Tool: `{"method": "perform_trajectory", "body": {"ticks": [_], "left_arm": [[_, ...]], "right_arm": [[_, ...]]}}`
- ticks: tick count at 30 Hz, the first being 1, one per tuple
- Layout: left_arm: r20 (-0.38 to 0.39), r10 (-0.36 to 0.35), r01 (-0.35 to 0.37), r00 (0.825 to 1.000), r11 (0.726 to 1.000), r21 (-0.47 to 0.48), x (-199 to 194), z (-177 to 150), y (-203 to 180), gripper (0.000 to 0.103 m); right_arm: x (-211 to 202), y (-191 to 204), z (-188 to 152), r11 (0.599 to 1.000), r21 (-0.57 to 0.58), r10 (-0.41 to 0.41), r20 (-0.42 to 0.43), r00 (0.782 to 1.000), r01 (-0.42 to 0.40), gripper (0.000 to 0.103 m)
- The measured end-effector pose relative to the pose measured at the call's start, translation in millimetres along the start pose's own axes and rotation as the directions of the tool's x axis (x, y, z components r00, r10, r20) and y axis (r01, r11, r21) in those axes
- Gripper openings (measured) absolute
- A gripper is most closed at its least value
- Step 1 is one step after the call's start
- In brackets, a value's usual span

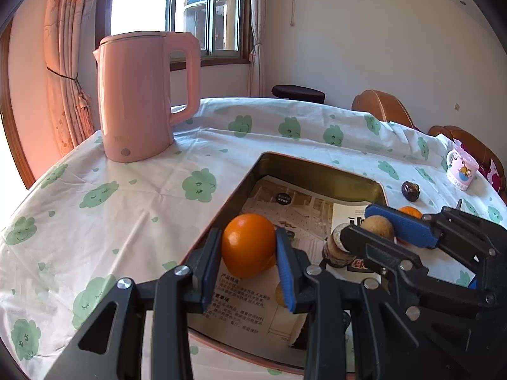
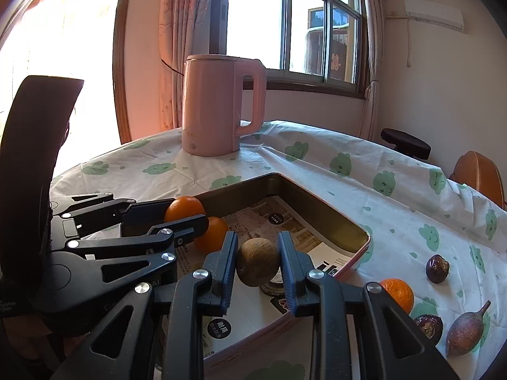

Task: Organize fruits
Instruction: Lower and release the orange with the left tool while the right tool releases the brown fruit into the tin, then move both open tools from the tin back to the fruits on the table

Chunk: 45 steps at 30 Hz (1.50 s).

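Pink kettle (image 1: pixel 142 95) beyond tin (image 1: pixel 317 171)

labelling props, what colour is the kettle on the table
Pale pink all over; the kettle shows best in the left wrist view.

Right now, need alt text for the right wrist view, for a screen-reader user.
The right gripper is shut on a round brown fruit above a paper-lined metal tin, while the left gripper holds an orange over the tin's left side. A pink kettle stands behind on the cloud-print tablecloth; another orange and darker fruits lie at right.
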State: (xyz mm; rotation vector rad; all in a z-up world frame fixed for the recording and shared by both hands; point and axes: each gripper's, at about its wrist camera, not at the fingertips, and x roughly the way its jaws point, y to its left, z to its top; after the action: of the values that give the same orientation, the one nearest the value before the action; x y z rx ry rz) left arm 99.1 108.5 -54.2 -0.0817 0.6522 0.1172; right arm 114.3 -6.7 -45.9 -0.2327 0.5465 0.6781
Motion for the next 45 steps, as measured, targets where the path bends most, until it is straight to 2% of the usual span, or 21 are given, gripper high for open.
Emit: {"method": "perform_trajectory", "body": {"ticks": [9,12,14,16,19,20,21,23,27,31,35,39,45], "left_arm": [[0.001,0.016,-0.016,1.000,1.000,0.007,0,0,-2,0.036],[0.006,0.037,-0.037,0.999,0.999,-0.003,-1,-1,0,0.043],[0.020,0.030,-0.030,0.999,0.999,-0.012,-4,-1,2,0.044],[0.042,0.041,-0.040,0.998,0.999,-0.019,-8,-2,3,0.049],[0.096,0.045,-0.040,0.994,0.998,-0.050,-18,-3,8,0.068],[0.112,0.040,-0.034,0.993,0.998,-0.051,-21,-3,8,0.074],[0.129,0.041,-0.035,0.991,0.998,-0.050,-25,-4,6,0.076],[0.150,0.030,-0.023,0.988,0.999,-0.049,-30,-4,1,0.076],[0.183,0.006,-0.002,0.983,1.000,-0.021,-41,-2,-17,0.076],[0.204,-0.027,0.025,0.979,1.000,0.009,-48,0,-37,0.076],[0.206,-0.053,0.043,0.977,0.998,0.054,-49,0,-61,0.076],[0.197,-0.076,0.058,0.978,0.993,0.099,-46,-1,-84,0.076],[0.170,-0.105,0.077,0.980,0.984,0.163,-37,-2,-116,0.076]], "right_arm": [[8,-4,0,1.000,0.014,0.007,-0.040,0.999,-0.007,0.028],[10,-5,0,1.000,0.024,0.010,-0.051,0.999,-0.009,0.029],[9,-7,0,0.999,0.035,0.003,-0.048,0.999,-0.001,0.033],[7,-12,-1,0.998,0.056,-0.011,-0.039,0.999,0.013,0.046],[0,-20,-2,0.995,0.100,-0.019,-0.003,1.000,0.019,0.058],[-5,-21,-2,0.994,0.107,-0.024,0.019,1.000,0.022,0.060],[-12,-22,-4,0.994,0.105,-0.032,0.045,0.998,0.028,0.062],[-27,-24,-6,0.994,0.079,-0.081,0.094,0.992,0.073,0.064],[-58,-46,-16,0.988,0.072,-0.147,0.122,0.982,0.139,0.066],[-90,-92,-31,0.961,0.146,-0.252,0.108,0.962,0.235,0.073],[-109,-139,-49,0.914,0.267,-0.332,0.062,0.941,0.305,0.074],[-111,-164,-62,0.886,0.336,-0.346,0.021,0.938,0.319,0.074],[-105,-174,-69,0.885,0.354,-0.314,-0.028,0.949,0.303,0.074]]}}
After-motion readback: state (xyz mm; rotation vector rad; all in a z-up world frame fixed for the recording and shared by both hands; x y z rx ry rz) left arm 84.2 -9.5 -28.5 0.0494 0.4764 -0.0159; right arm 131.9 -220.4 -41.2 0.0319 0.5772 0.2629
